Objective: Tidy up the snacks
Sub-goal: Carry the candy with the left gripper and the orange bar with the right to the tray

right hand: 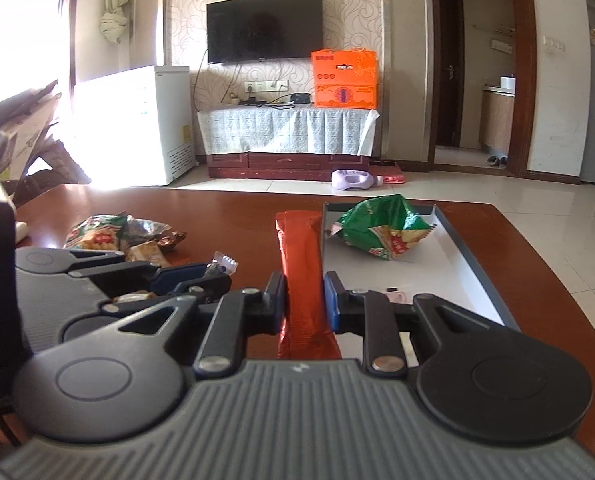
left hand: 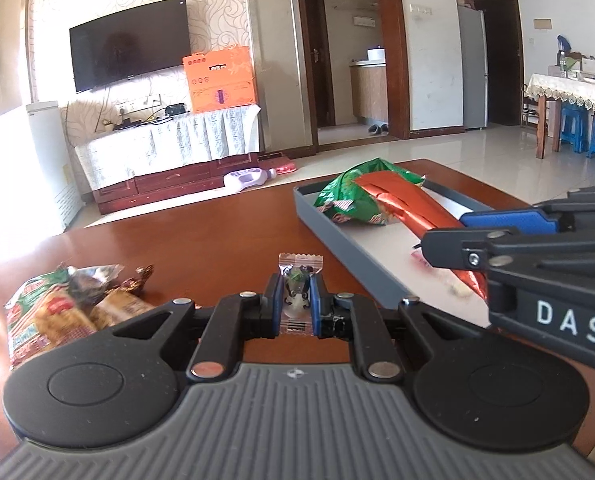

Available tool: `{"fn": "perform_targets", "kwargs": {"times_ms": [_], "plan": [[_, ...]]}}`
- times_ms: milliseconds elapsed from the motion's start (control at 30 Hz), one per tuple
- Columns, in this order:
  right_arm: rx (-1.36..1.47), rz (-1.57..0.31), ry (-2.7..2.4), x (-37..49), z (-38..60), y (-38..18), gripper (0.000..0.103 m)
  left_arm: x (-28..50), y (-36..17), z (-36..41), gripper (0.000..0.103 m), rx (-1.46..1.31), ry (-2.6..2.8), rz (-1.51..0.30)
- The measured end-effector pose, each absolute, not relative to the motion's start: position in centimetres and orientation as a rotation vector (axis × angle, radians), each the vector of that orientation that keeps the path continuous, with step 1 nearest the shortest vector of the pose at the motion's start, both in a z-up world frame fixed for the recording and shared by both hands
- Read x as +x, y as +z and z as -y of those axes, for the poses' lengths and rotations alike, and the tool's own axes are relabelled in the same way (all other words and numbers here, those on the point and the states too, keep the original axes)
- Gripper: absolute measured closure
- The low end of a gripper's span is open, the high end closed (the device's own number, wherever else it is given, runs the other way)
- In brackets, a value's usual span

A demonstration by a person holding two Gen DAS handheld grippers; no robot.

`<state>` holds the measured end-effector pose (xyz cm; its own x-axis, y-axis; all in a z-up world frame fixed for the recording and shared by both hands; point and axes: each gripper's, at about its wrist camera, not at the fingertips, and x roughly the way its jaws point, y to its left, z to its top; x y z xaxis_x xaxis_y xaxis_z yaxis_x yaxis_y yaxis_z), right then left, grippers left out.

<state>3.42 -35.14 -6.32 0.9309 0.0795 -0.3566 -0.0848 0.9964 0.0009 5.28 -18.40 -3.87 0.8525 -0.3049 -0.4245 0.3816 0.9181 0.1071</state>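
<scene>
Left wrist view: left gripper has its jaws clamped on a small candy above the tabletop; the tray lies at 2 o'clock, a snack pile at 9

Right wrist view: right gripper jaws clamp an orange packet; a green bag sits in the tray at 1 o'clock

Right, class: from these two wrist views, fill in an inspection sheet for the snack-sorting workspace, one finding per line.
Surface: glossy red-brown table, sunlit at left.
Job's things: grey tray holding a green snack bag; snack pile on the table left of the tray.
Clutter: nothing seen.
Grippers: left gripper shut on a small wrapped candy; right gripper shut on a long orange packet.
Cables: leads below the wall television.
Surroundings: orange boxes, white appliance, tiled floor.
</scene>
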Motion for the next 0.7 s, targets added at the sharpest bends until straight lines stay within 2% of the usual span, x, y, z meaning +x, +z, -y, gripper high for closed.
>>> {"fn": "perform_targets", "kwargs": {"times_ms": [700], "plan": [[0.002, -0.374, -0.015, 5.4, 39.4, -6.9, 0.079, 9.5, -3.9, 24.0, 0.086, 0.177, -0.435, -0.376]]}}
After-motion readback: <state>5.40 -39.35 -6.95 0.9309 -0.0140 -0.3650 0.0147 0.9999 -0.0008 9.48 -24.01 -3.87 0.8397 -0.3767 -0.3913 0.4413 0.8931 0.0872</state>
